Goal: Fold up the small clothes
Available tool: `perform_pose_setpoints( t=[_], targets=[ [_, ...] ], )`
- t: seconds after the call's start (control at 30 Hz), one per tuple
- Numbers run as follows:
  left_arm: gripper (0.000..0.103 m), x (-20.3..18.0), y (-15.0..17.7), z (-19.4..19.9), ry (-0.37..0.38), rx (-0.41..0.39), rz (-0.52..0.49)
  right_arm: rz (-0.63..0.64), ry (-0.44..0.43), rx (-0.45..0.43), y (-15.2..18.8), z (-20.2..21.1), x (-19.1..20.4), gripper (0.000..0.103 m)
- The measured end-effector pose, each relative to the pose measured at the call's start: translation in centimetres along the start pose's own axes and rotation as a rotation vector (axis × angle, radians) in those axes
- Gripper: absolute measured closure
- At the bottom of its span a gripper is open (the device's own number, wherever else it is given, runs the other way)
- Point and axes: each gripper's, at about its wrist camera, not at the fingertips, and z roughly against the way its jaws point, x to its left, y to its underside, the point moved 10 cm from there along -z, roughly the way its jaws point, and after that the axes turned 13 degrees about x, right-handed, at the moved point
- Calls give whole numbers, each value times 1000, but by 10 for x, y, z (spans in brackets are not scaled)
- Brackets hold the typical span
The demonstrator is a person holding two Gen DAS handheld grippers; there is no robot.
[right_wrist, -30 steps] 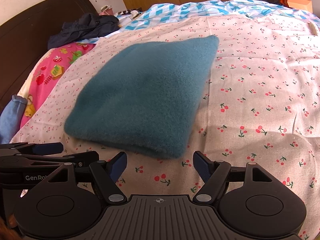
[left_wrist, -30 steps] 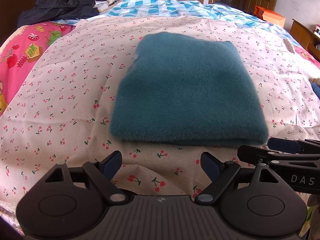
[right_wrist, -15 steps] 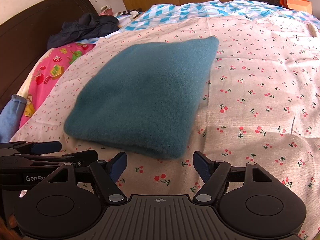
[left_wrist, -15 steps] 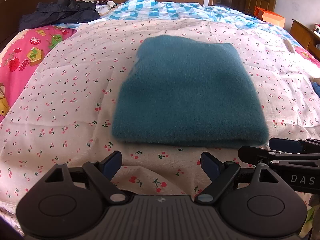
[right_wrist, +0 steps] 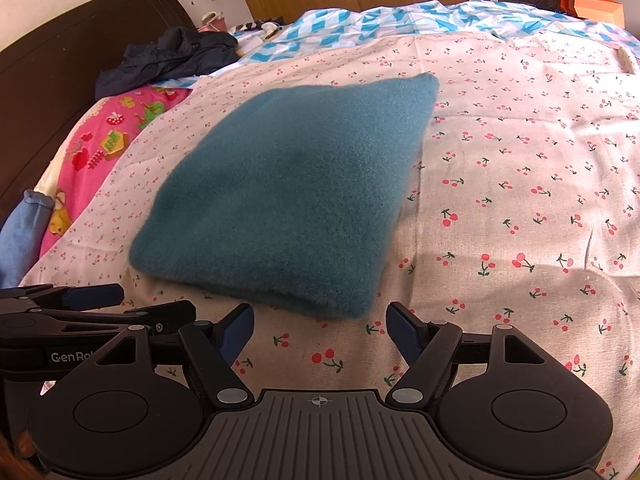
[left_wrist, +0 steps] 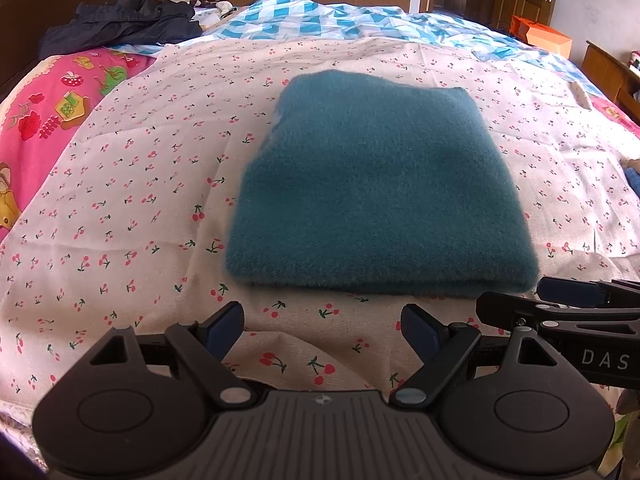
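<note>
Item one, fleece (left_wrist: 380, 192): a teal fleece garment, folded to a neat rectangle, lying flat on the cherry-print sheet (left_wrist: 140, 184) near the middle of the bed, its thick folded edge facing me and its layers stacked evenly as far as I can see. Item two, left gripper (left_wrist: 322, 330): I hold it just short of that near edge, angled down, jaws spread wide, nothing between the pads. Item three, right gripper (right_wrist: 320, 330): alongside, off the near right corner of the fleece, jaws likewise apart and empty; each tool shows at the edge of the other's view, so the two sit close together. Item four, surroundings: a pink printed quilt (left_wrist: 36, 120) to the left, a dark jacket (left_wrist: 120, 22) and a blue checked cover (left_wrist: 340, 20) at the far side, all well apart from the work. Risks, as I judge them: if another fold is wanted, a pinch at the edge may catch only the top layer and peel the stack open; the soft mattress gives, so a pad may snag the sheet along with the fleece; and with the grippers this near each other, a careless reach could knock them together.
</note>
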Motion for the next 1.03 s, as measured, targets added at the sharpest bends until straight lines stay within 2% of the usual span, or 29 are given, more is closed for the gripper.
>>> perform_pose_setpoints(
  t=[1.03],
  targets=[
    [14,1,0,4,-10,-19,22,2,3,-2,-2,0,3,29]
  ],
)
